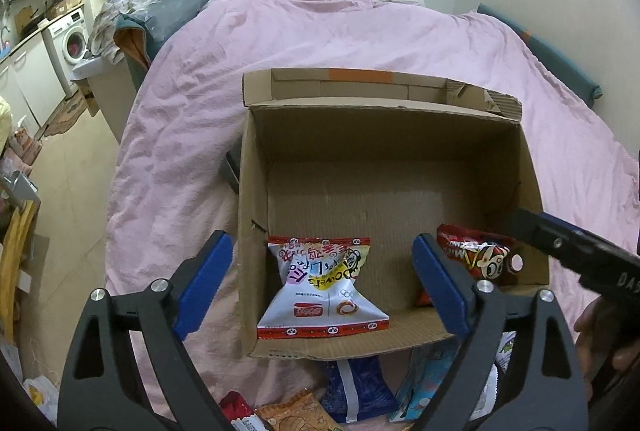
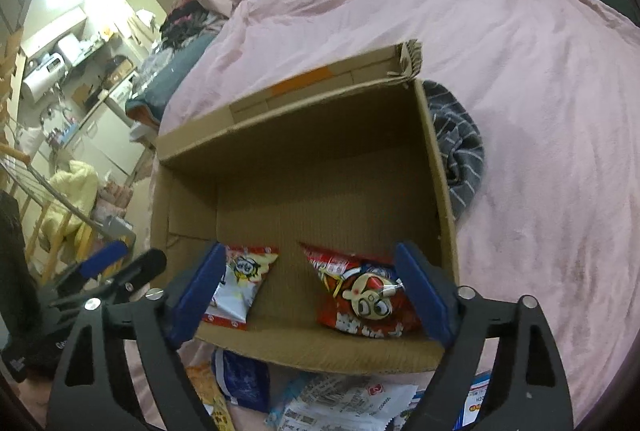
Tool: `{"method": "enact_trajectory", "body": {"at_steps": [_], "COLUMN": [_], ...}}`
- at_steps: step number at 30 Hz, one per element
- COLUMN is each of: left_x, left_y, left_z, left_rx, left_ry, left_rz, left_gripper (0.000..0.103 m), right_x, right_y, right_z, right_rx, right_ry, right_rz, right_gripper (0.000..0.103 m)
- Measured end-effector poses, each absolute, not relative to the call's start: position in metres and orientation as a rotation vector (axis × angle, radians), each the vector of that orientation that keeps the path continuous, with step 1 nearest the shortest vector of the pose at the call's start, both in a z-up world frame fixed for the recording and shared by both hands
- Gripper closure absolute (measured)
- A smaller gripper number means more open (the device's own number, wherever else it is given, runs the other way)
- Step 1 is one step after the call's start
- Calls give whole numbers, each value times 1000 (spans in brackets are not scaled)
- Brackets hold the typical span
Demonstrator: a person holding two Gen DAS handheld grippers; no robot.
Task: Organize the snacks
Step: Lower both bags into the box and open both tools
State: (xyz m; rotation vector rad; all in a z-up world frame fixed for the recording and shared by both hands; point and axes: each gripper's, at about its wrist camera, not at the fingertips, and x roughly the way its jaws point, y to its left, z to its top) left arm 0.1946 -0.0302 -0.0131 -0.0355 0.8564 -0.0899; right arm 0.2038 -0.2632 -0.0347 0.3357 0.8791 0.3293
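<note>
An open cardboard box (image 1: 380, 115) (image 2: 280, 119) sits on a pink duvet. A white snack bag (image 1: 324, 291) (image 2: 236, 291) lies on its floor at the near left. At the near right lies a red snack bag (image 1: 480, 255) (image 2: 360, 291). My left gripper (image 1: 320, 243) is open above the white bag, one blue pad outside the box's left wall, and the pads do not touch the bag. My right gripper (image 2: 310, 251) is open too, with the red bag lying loose between its blue pads. Each gripper shows at the edge of the other's view.
Several loose snack packets, among them a blue one (image 1: 356, 387) (image 2: 240, 379) and an orange one (image 1: 296, 415), lie on the duvet just in front of the box. A grey striped cloth (image 2: 460, 151) is bunched against the box's right wall. The bed's edge drops to the floor on the left.
</note>
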Motion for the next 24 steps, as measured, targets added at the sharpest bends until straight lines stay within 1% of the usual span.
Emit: {"method": "enact_trajectory", "body": {"at_steps": [15, 24], "left_x": [189, 171], "left_y": [-25, -19], "left_z": [-9, 3], "left_rx": [-40, -33], "left_ry": [852, 828], "left_rz": [-77, -72], "left_gripper": [14, 14], "right_x": [198, 171], "right_y": [-269, -279], "right_z": [-27, -11], "right_rx": [344, 379], "right_ry": [872, 847], "right_rz": [324, 317], "right_gripper": [14, 14]}}
